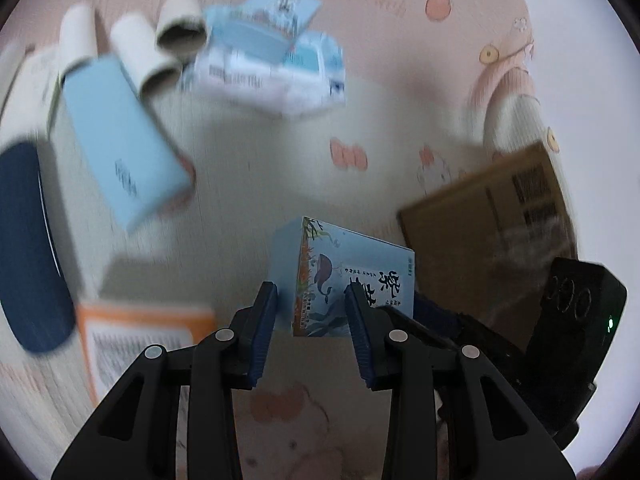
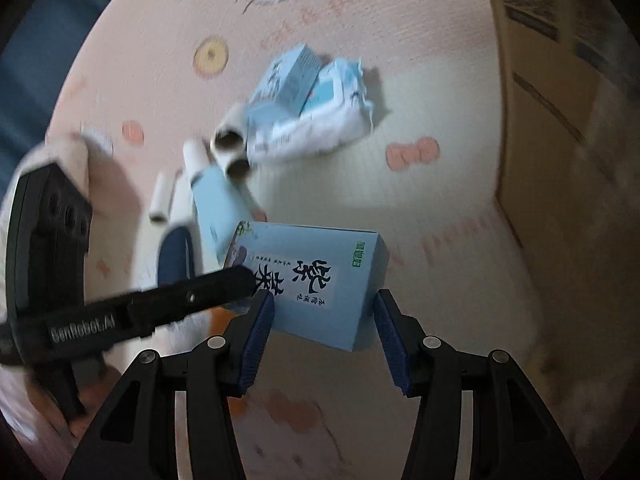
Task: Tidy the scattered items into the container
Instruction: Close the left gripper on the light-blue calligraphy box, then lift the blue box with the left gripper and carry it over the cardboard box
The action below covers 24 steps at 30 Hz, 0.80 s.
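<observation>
On the cartoon-print mat (image 1: pixel 400 128), the cardboard box (image 1: pixel 496 216) stands at your right. Both your left gripper (image 1: pixel 312 320) and right gripper (image 2: pixel 324 320) have their jaws half open, clamped on one blue box (image 2: pixel 316 280), lifted between them.

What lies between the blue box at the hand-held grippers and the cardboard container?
Only bare mat separates the blue box from the cardboard container. The right wrist view shows the stretch clearly.
</observation>
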Tool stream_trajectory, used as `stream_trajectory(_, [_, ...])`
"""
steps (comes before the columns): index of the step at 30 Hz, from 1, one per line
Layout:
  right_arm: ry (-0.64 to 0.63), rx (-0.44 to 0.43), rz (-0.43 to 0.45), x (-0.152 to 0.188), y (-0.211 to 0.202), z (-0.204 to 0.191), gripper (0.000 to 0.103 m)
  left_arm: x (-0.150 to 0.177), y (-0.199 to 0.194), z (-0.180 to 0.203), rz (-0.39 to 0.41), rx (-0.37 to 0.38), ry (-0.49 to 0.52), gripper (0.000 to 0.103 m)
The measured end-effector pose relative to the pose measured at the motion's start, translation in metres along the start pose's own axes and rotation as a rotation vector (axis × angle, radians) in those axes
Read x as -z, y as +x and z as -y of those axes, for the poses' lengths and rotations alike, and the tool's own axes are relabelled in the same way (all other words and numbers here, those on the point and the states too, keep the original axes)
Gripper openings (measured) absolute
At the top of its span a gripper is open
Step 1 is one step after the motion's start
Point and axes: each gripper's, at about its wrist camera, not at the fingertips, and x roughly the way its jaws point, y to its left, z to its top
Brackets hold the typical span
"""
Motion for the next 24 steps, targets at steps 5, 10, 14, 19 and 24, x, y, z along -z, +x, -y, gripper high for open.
stream_trajectory(5, [0.009,0.011,-0.032,0.03,-0.008,0.015,0.05,0.026,0.01,0.009,-0.027,-0.028,0.035,0.039])
stream_trajectory(10, [0.025,0.039,-0.044,0.042,0.003,0.021,0.05,0.04,0.028,0.015,-0.055,-0.092,0.049,0.036])
stream_trajectory(14, [0.032,0.056,-0.037,0.048,0.009,0.025,0.05,0.041,0.031,0.018,-0.052,-0.113,0.093,0.036])
stream_trajectory(19, [0.027,0.073,-0.054,0.045,0.011,0.024,0.057,0.035,0.032,0.018,-0.091,-0.114,0.083,0.038])
stream_trajectory(24, [0.031,0.119,-0.067,0.05,0.006,0.024,0.062,0.03,0.033,0.018,-0.143,-0.098,0.077,0.039])
